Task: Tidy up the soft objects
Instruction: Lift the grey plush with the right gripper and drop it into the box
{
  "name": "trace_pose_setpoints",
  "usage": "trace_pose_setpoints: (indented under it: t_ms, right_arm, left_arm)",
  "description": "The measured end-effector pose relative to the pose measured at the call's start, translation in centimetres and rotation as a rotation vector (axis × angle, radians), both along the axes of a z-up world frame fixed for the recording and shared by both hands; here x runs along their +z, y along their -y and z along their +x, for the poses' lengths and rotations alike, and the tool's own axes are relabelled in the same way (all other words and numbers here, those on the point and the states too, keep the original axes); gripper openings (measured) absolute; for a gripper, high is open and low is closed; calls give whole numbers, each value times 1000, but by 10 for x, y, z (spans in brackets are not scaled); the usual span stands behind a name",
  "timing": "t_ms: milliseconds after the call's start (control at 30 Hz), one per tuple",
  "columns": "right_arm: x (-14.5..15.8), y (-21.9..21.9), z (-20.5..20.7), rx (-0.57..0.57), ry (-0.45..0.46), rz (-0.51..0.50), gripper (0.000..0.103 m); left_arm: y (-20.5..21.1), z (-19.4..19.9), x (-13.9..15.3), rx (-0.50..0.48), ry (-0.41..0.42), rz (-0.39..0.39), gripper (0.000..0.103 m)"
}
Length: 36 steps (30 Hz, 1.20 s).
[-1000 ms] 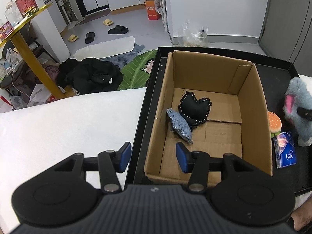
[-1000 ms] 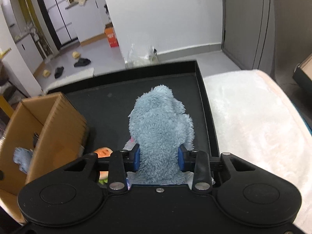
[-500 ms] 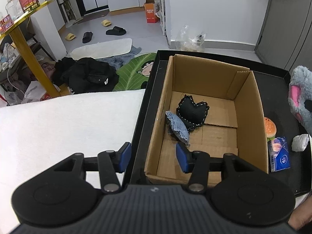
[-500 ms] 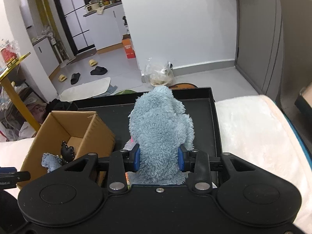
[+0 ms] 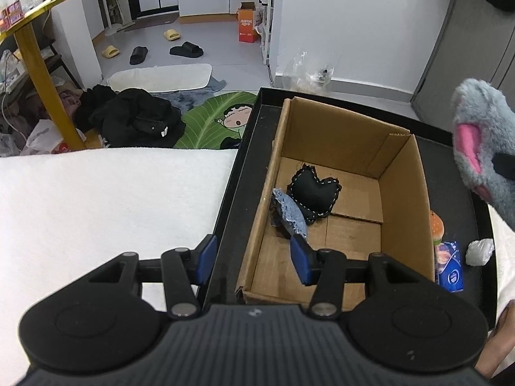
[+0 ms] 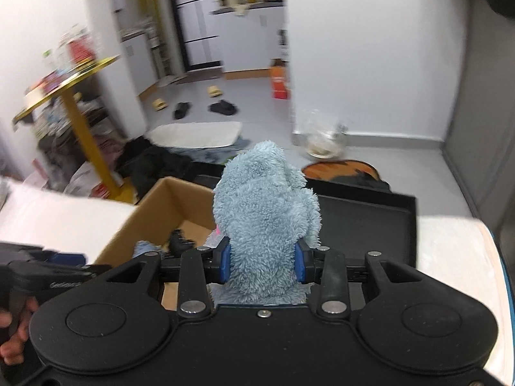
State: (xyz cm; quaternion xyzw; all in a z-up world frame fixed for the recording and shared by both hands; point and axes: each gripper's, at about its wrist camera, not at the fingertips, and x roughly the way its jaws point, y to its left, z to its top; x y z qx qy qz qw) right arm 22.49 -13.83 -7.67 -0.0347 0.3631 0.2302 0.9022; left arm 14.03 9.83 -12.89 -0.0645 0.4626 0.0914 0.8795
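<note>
While right gripper (image 6: 262, 264) jaws clamp the plush toy (image 6: 267, 212), only left gripper (image 5: 251, 259), jaws apart, shows its pink ear.

You can read no text on the orange carton (image 5: 247, 25) or the small blue packet (image 5: 450, 265); print is too small.

Right gripper (image 6: 262, 265), black with blue pads, clamps a fluffy grey-blue plush toy (image 6: 265, 212) on both sides. Toy rises upright between the fingers, hiding what lies directly ahead. Open brown cardboard box (image 6: 161, 212) sits to the left on a black tray (image 6: 370, 222); a small black soft item (image 6: 180, 241) and a bit of blue fabric (image 6: 143, 247) show inside. Left gripper (image 6: 42, 273) at lower left edge, jaw state unclear. White fleecy cover (image 6: 450, 251) right of the tray
</note>
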Motion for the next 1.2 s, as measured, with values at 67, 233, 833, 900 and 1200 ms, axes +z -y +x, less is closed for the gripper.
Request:
trace_pose_setpoints:
  t_ms: [67, 233, 833, 900, 1200]
  right_arm:
    - [4, -11, -2, 54, 8, -19, 36]
    - [11, -38, -7, 157, 21, -52, 37]
    - [-11, -100, -32, 308, -38, -92, 53]
    - [-17, -105, -35, 314, -76, -119, 62]
    - [-7, -84, -37, 259, -114, -76, 62]
  left_arm:
    - [-4, 0, -1, 4, 4, -18, 49]
    - [-8, -1, -2, 11, 15, -58, 42]
    - [-23, -5, -9, 16, 28, -148, 13]
    - [-24, -6, -9, 15, 27, -149, 13]
    - [-25, -4, -9, 13, 26, -154, 13]
